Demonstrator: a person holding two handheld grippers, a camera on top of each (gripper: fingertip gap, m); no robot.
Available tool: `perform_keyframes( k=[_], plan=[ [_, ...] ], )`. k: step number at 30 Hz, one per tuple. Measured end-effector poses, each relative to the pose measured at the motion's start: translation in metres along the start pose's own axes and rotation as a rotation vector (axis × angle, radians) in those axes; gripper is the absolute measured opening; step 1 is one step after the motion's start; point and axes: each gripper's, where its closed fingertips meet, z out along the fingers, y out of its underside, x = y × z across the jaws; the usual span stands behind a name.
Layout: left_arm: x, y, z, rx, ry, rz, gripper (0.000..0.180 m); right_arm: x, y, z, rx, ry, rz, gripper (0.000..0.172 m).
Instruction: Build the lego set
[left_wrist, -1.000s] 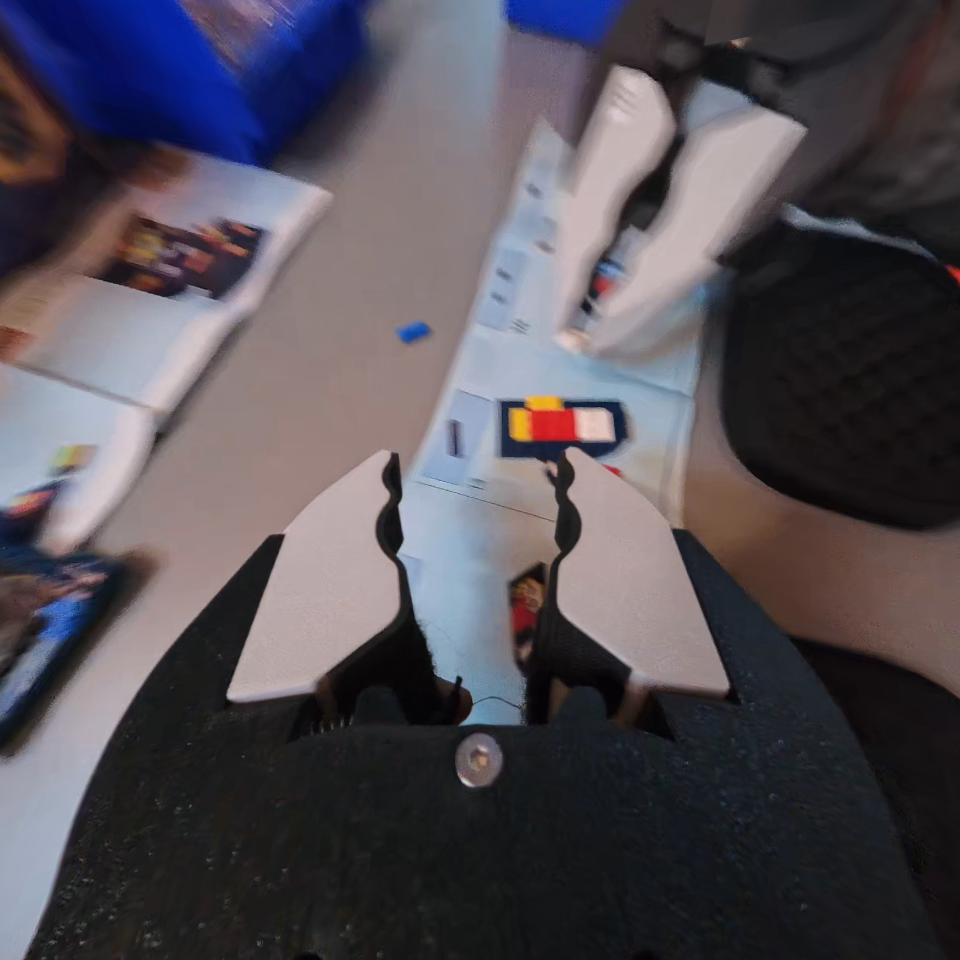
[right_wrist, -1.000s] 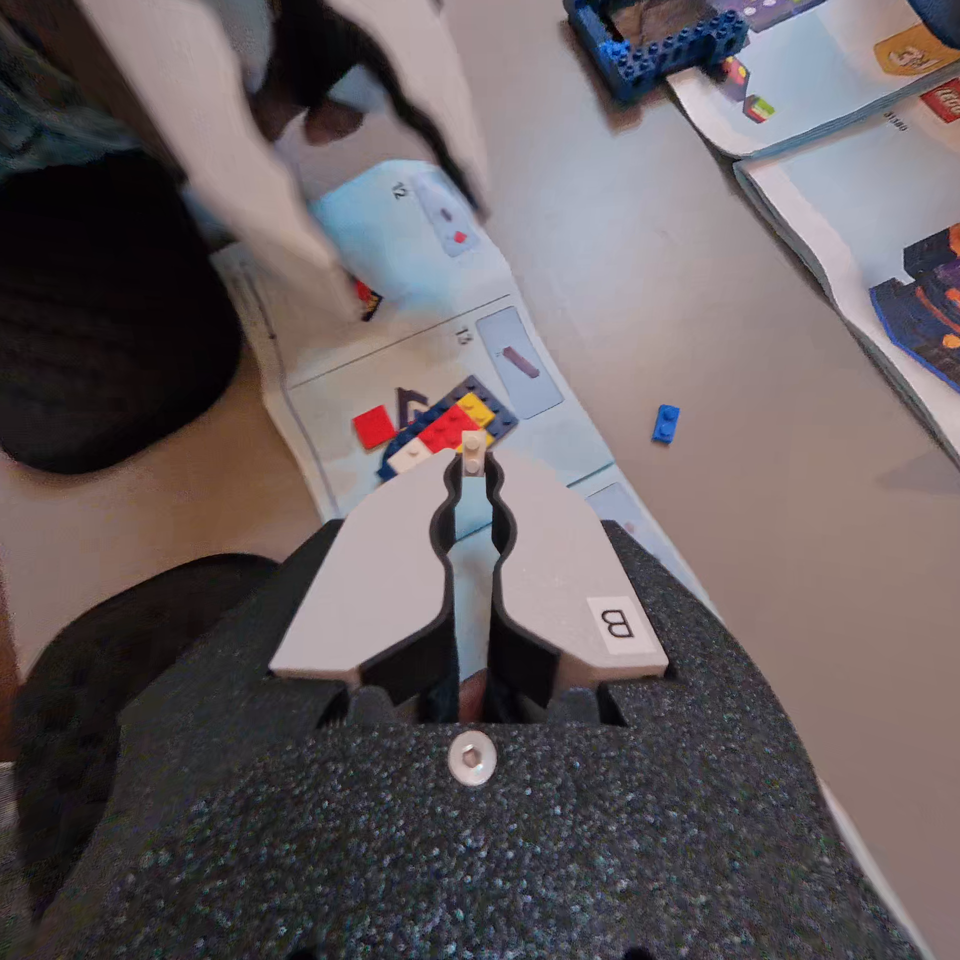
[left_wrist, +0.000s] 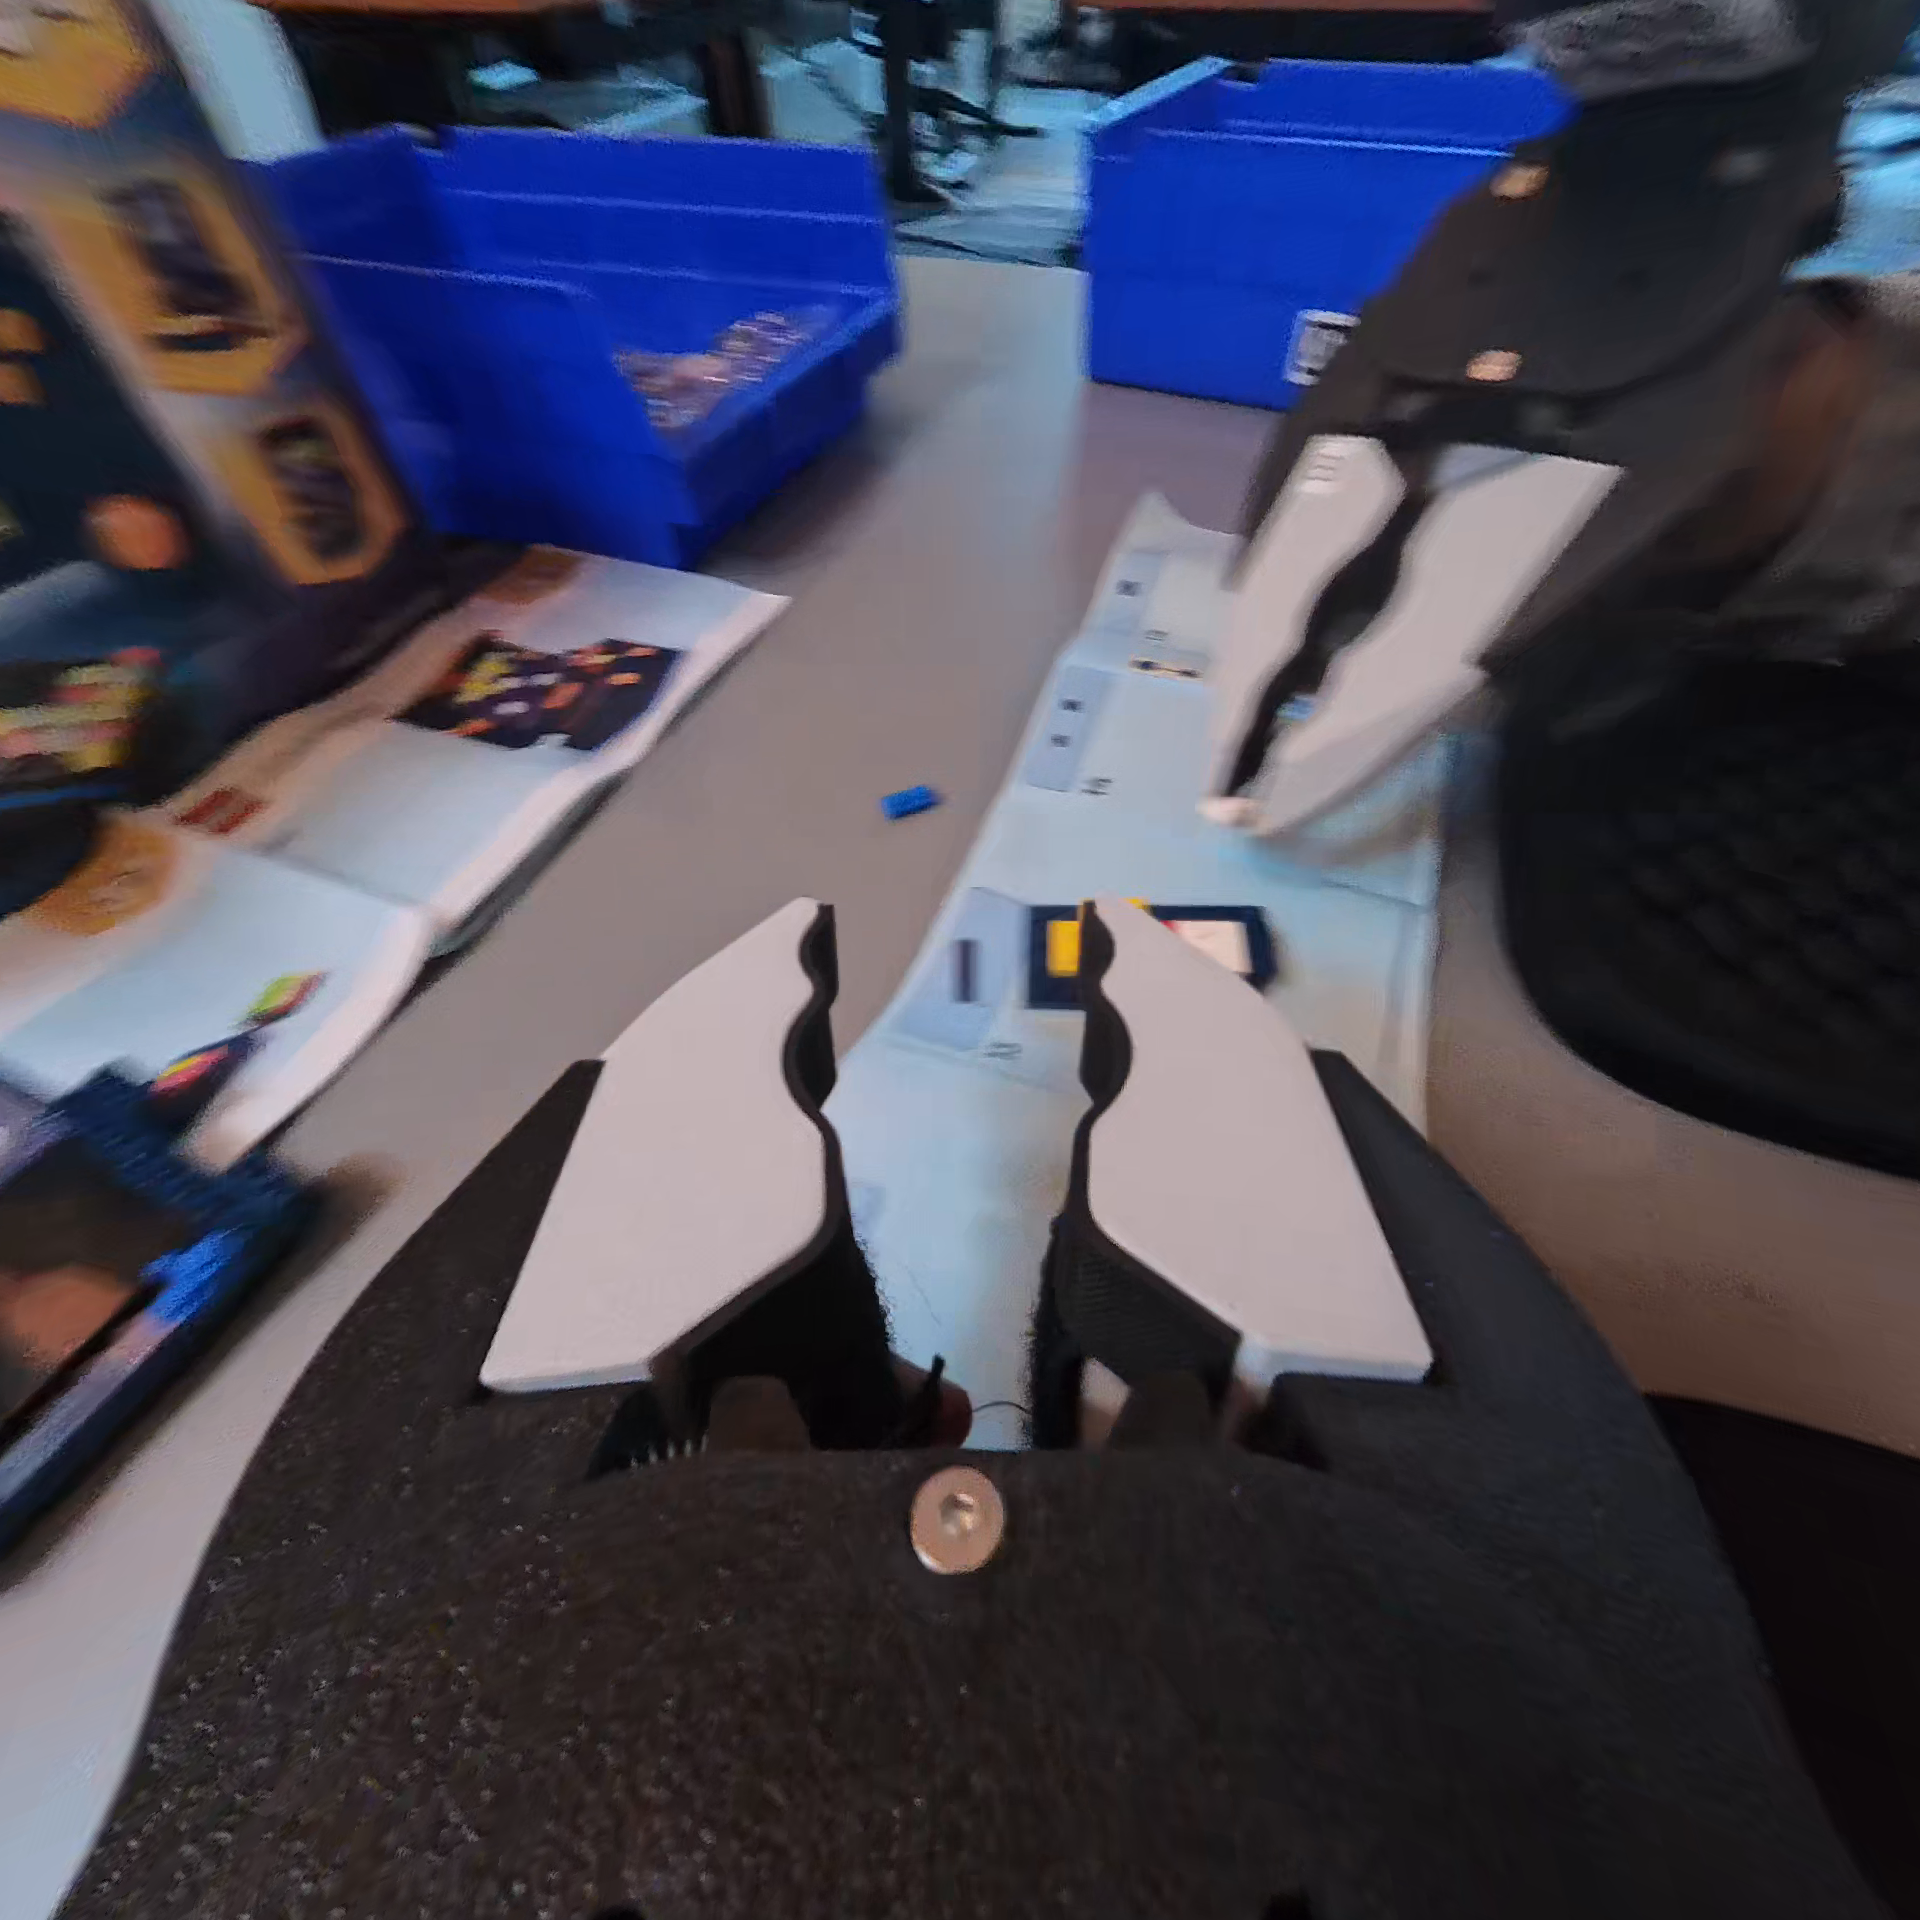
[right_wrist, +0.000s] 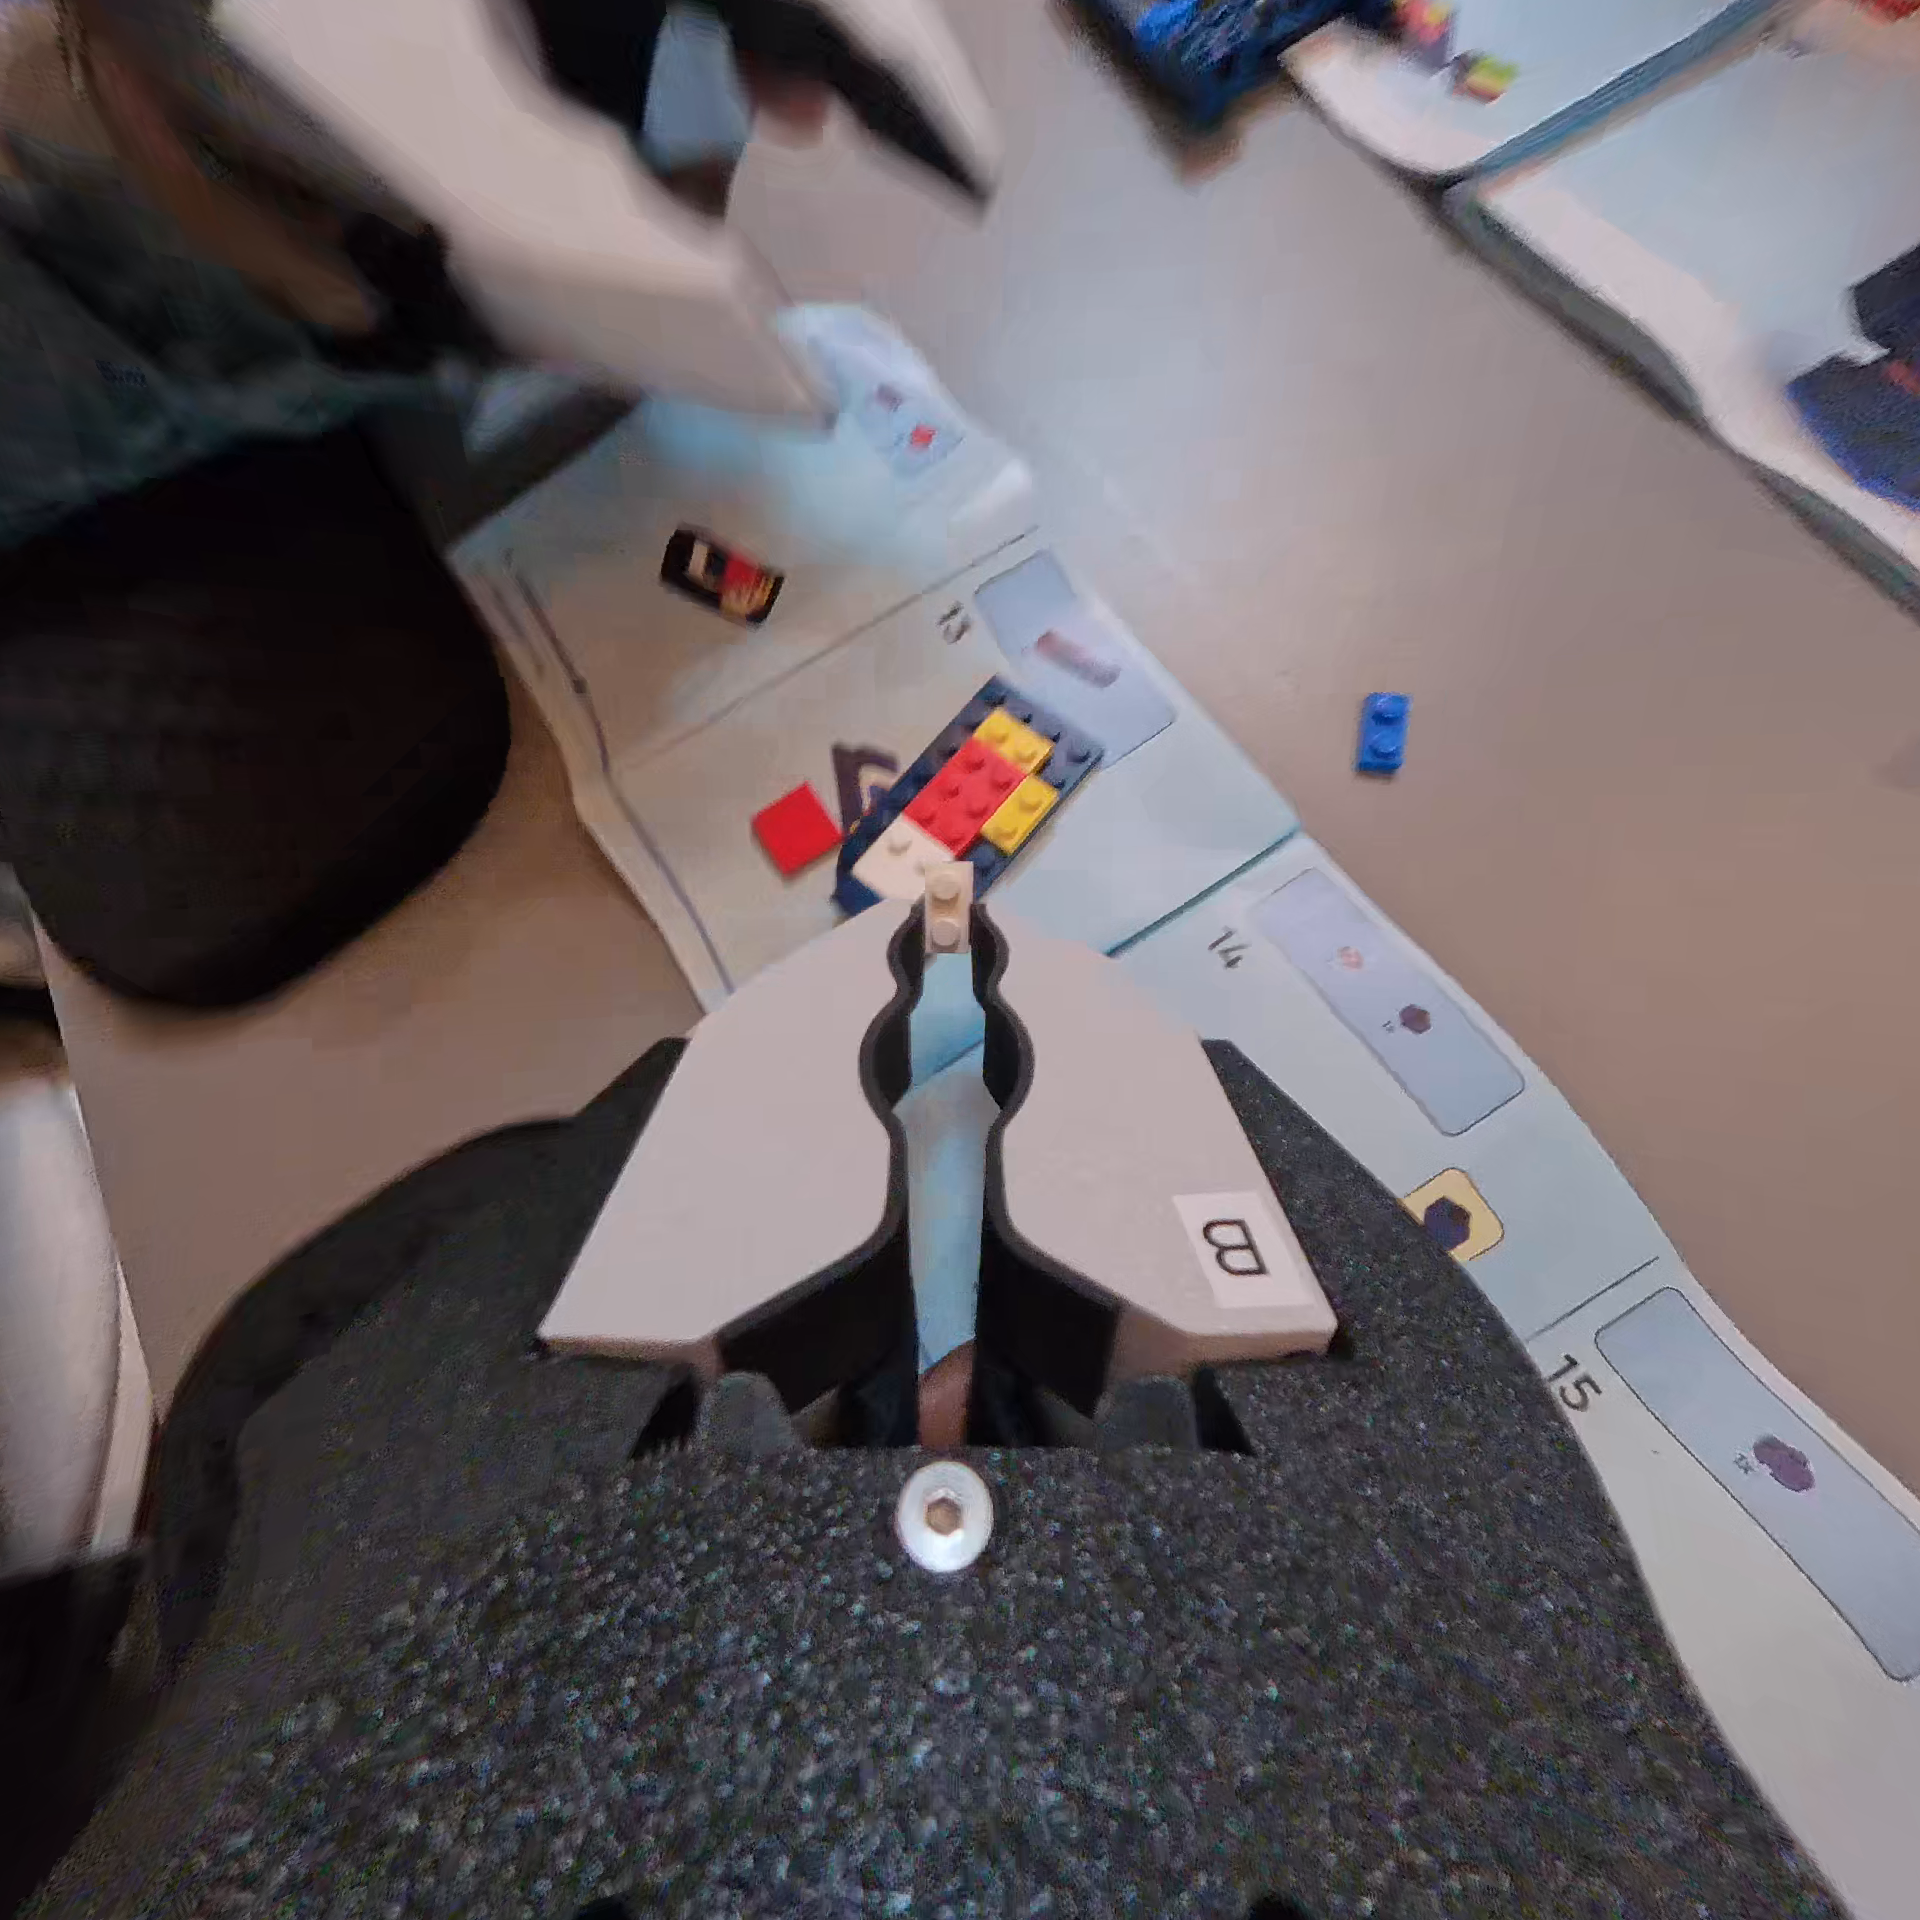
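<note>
Down at mid-frame in the right wrist view, the right gripper (right_wrist: 948, 920) pinches a small white two-stud plate (right_wrist: 947, 906) at its fingertips, just above the dark blue plate (right_wrist: 1075, 753) carrying red, yellow and white pieces on the open instruction booklet (right_wrist: 1195, 831). A loose red tile (right_wrist: 796, 826) lies left of that build; a small blue plate (right_wrist: 1383, 732) sits apart on the grey table (right_wrist: 1455, 468). The left gripper (left_wrist: 956, 925) hangs with jaws parted and bare over the booklet's edge, blue bins (left_wrist: 665, 312) at upper left.

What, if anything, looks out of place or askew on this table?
One small blue plate lies alone on the bare table, apart from the brick assembly on the instruction sheet. Nothing looks spilled or damaged.
</note>
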Motion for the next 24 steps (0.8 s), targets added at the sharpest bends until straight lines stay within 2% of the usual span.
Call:
perform_keyframes(
  k=[3,7,15,24],
  plan=[
    [0.027,0.012,0.016,-0.111,0.111,0.092,0.047,0.005,-0.004,0.012,0.003,0.034,0.073,0.008],
    [0.035,0.034,0.027,-0.252,0.086,0.286,0.045,0.013,-0.002,0.022,-0.021,0.084,0.148,0.008],
    [0.043,0.035,0.031,-0.232,0.142,0.177,0.042,0.014,-0.008,0.028,-0.011,0.077,0.225,0.008],
    [0.046,0.041,0.033,-0.260,0.143,0.210,0.041,0.011,-0.007,0.032,-0.014,0.070,0.257,0.013]
  ],
)
